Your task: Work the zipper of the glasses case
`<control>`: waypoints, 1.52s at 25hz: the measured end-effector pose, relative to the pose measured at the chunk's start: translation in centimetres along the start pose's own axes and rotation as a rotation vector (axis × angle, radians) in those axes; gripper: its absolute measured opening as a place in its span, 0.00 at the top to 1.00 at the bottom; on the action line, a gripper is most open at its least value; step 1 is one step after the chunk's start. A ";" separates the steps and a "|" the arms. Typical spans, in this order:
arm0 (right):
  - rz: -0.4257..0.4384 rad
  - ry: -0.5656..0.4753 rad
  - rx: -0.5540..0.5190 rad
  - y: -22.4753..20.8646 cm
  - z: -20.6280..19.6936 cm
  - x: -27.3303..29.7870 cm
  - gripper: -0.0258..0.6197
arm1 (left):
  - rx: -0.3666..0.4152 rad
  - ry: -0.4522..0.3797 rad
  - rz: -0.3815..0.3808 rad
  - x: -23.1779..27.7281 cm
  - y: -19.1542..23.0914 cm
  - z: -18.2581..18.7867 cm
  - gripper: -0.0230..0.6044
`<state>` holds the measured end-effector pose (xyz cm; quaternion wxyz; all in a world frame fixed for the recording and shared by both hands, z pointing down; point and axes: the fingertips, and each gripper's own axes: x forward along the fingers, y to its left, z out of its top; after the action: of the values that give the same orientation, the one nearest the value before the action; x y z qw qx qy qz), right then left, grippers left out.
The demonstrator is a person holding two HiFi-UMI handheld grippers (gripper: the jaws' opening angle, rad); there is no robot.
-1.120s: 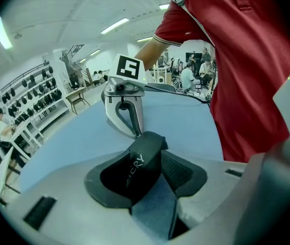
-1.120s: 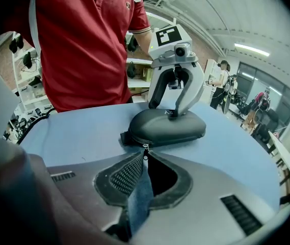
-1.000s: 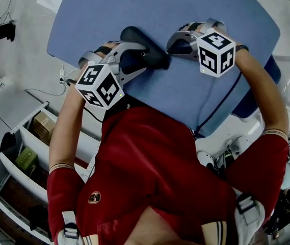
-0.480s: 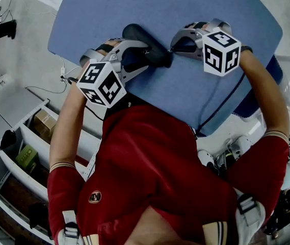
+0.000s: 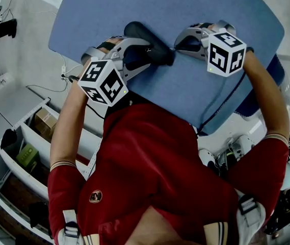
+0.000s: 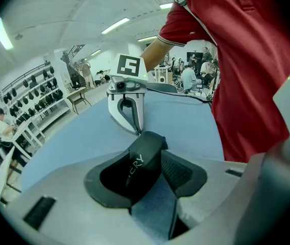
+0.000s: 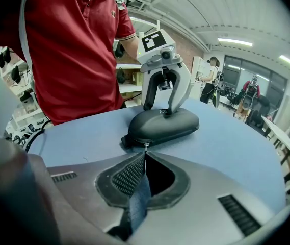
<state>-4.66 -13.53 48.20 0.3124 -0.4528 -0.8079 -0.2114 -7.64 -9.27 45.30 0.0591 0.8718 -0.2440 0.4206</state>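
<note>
A black glasses case (image 5: 136, 31) lies on the blue table (image 5: 211, 14). My left gripper (image 5: 143, 51) straddles its middle, and both pads press on its sides (image 6: 146, 160). From the right, my right gripper (image 5: 175, 48) meets the case's near end. In the right gripper view the jaws are closing to a tight line on the small metal zipper pull (image 7: 146, 146), just in front of the case (image 7: 162, 124). That view also shows the left gripper (image 7: 160, 108) standing over the case. The zipper line looks closed along the side that shows.
A dark cable (image 5: 221, 101) crosses the table's near right part and drops over the edge. To the left, below the table, are white shelves with boxes (image 5: 30, 147). The person's red shirt (image 5: 150, 167) fills the near side.
My right gripper has drifted slightly to the right at the case's end. The left gripper and the case stay almost still.
</note>
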 end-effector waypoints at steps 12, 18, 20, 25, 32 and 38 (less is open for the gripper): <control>-0.041 0.014 0.014 -0.1 -0.3 0.9 0.95 | -0.006 0.000 -0.006 0.2 0.1 -0.1 0.68; -0.032 0.035 -0.019 0.1 -0.3 1.4 0.95 | -0.007 0.003 -0.003 0.4 0.0 0.2 0.68; -0.037 0.037 -0.026 0.1 -0.4 1.5 0.96 | -0.007 0.004 -0.002 0.5 0.0 0.1 0.68; -0.052 0.060 -0.019 0.0 -0.5 1.3 0.96 | -0.014 -0.004 0.004 0.4 0.1 0.3 0.68; -0.071 0.092 0.016 0.4 -0.4 1.2 0.96 | -0.018 0.004 0.009 0.2 0.1 0.1 0.68; -0.099 0.106 0.052 1.5 -0.4 1.3 0.96 | -0.022 0.016 0.015 0.5 0.1 -0.2 0.68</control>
<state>-3.76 -12.24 49.53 0.3552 -0.3921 -0.8170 -0.2294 -7.57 -9.49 45.79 0.0672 0.8658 -0.2547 0.4255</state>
